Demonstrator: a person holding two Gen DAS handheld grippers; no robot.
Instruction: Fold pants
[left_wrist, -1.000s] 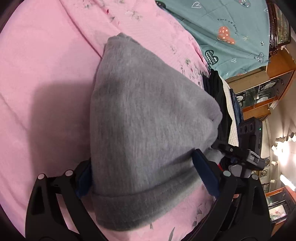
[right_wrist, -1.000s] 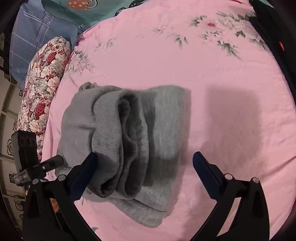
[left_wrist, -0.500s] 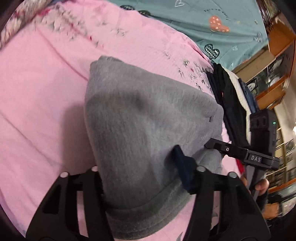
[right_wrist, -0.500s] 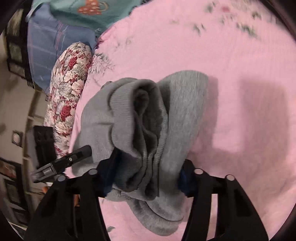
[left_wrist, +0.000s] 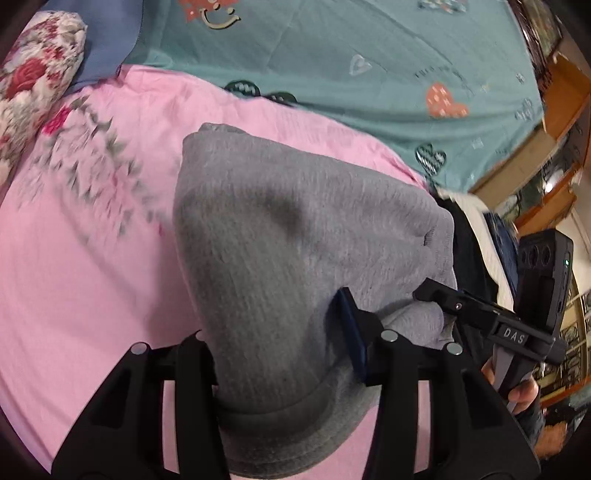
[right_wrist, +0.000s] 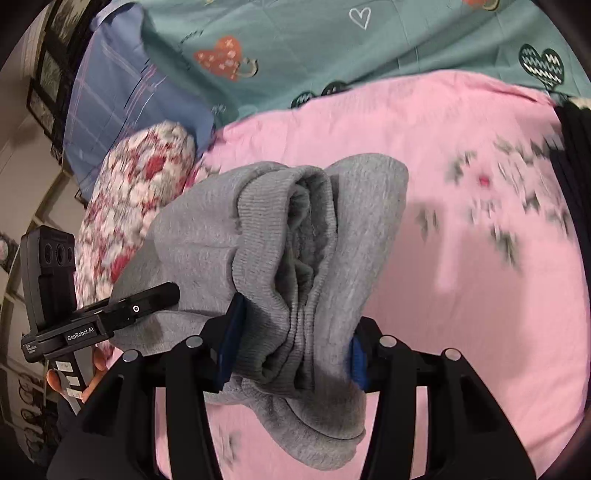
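Pink floral bedsheet meets a teal heart-print blanket. Both grippers' jaws, spread a second ago, now pinch the folded grey pants, raised above the bed.

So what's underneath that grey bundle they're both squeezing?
Under the folded grey pants only the pink flowered sheet shows around the edges. Directly beneath is covered by the fabric, so whether the bundle rests there or hangs cannot be seen.
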